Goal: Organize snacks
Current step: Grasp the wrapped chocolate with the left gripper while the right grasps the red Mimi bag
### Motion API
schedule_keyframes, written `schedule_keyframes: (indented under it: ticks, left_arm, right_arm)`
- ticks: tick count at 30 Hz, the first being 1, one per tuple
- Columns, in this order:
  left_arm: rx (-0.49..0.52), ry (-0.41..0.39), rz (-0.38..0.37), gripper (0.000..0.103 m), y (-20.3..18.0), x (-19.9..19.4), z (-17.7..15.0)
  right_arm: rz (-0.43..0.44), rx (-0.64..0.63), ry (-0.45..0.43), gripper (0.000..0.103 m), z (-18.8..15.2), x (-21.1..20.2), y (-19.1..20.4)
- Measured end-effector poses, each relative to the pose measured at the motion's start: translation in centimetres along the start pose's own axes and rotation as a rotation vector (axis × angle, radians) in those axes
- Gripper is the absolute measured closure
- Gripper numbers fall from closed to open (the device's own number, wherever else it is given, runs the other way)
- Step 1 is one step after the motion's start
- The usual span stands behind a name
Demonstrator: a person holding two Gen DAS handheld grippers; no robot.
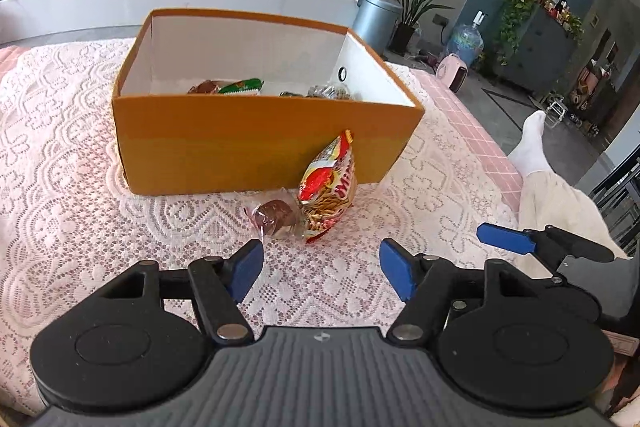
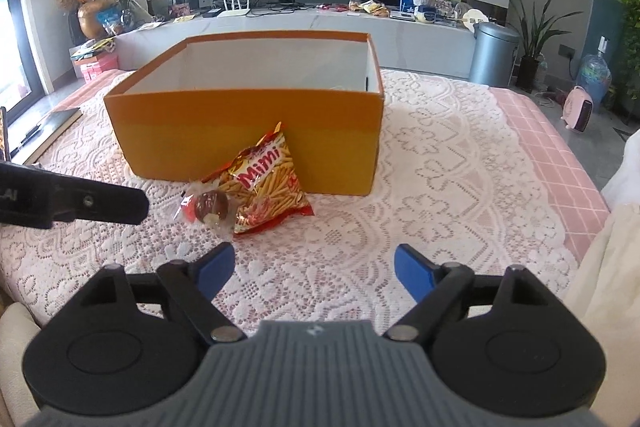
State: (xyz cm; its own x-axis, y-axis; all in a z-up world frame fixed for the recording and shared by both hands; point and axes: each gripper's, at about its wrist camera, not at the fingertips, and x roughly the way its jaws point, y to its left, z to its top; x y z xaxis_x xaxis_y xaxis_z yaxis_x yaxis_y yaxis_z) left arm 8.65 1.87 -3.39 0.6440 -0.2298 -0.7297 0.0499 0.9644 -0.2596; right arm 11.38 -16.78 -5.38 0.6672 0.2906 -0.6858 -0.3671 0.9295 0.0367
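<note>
Item: Mimi snack bag [image 1: 328, 187], leaning on the orange box's [image 1: 256, 143] front wall, long axis tilted up toward it; wrapped chocolate [image 1: 276, 217] touching its left. Both lie just ahead of your left gripper [image 1: 322, 273], the nearer. Both grippers spread, empty; right gripper [image 2: 314, 273] low, level.

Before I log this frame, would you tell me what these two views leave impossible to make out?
- Box contents: in the left wrist view the orange box's near wall hides all but the tops of a few wrappers; in the right wrist view it hides the floor entirely.
- Round brown snack: clear wrapper, label unreadable in both views.
- Mimi stick-snack bag: its lower left corner sits behind that snack.
- Left gripper and right gripper: open, empty.
</note>
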Motion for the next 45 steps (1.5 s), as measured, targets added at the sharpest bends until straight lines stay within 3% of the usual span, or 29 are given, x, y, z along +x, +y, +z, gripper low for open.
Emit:
schedule_keyframes:
  ticks: [7, 22, 27, 32, 37, 45]
  left_arm:
    - [-0.052, 0.046, 0.026, 0.033, 1.7, 2.7, 0.2]
    - [-0.162, 0.073, 0.045, 0.033, 5.3, 5.4, 1.9]
    - [-0.188, 0.082, 0.042, 0.033, 6.1, 5.8, 1.8]
    - [-0.207, 0.092, 0.027, 0.033, 6.4, 6.2, 1.7]
    - [-0.236, 0.099, 0.016, 0.032, 6.6, 6.6, 1.6]
    - [-0.279, 0.088, -0.005, 0.024, 6.8, 6.6, 1.3]
  right_arm:
    - [0.004, -0.051, -0.022, 0.021, 0.2, 1.7, 0.9]
    - [0.033, -0.214, -0.002, 0.022, 2.5, 8.0, 3.1]
    - [0.047, -0.242, -0.025, 0.027, 2.9, 9.8, 3.9]
    - [0.062, -0.253, -0.02, 0.045, 2.6, 11.6, 4.1]
    - [0.077, -0.267, -0.023, 0.056, 2.3, 11.5, 4.3]
    - [0.009, -0.223, -0.04, 0.059, 2.4, 8.7, 3.1]
